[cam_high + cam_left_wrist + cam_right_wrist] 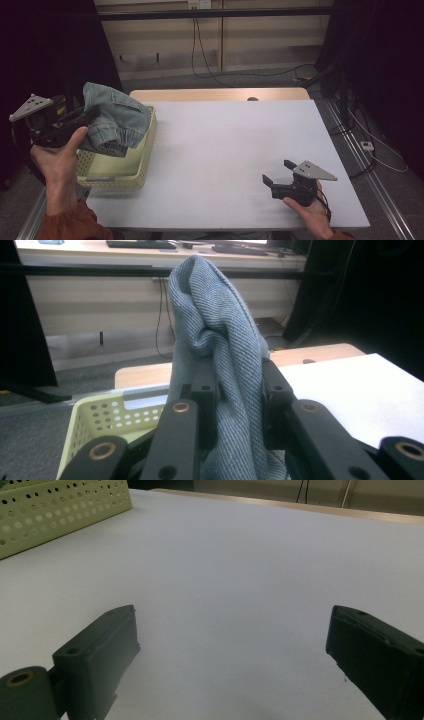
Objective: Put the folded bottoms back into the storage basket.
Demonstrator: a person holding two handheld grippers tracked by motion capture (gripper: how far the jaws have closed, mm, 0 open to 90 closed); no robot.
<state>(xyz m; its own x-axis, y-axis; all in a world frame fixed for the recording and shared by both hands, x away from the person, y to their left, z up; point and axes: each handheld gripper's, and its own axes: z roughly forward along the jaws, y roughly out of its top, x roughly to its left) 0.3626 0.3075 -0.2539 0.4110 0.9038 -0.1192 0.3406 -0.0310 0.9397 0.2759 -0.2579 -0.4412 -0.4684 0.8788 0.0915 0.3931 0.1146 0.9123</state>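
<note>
A folded piece of blue denim (115, 120) hangs above the pale yellow perforated basket (145, 165) at the table's left edge. My left gripper (87, 116) is shut on the denim (220, 355), whose cloth rises between the two black jaws and droops over them. The basket (100, 420) lies just below and behind the jaws. My right gripper (279, 171) rests low over the white tabletop near the front right, open, with nothing between its jaws (232, 655).
The white table (230, 150) stretches wide between the two grippers. A wooden strip (220, 94) runs along its far edge. Cables lie on the floor behind and to the right. A basket corner (60, 510) sits far left of the right gripper.
</note>
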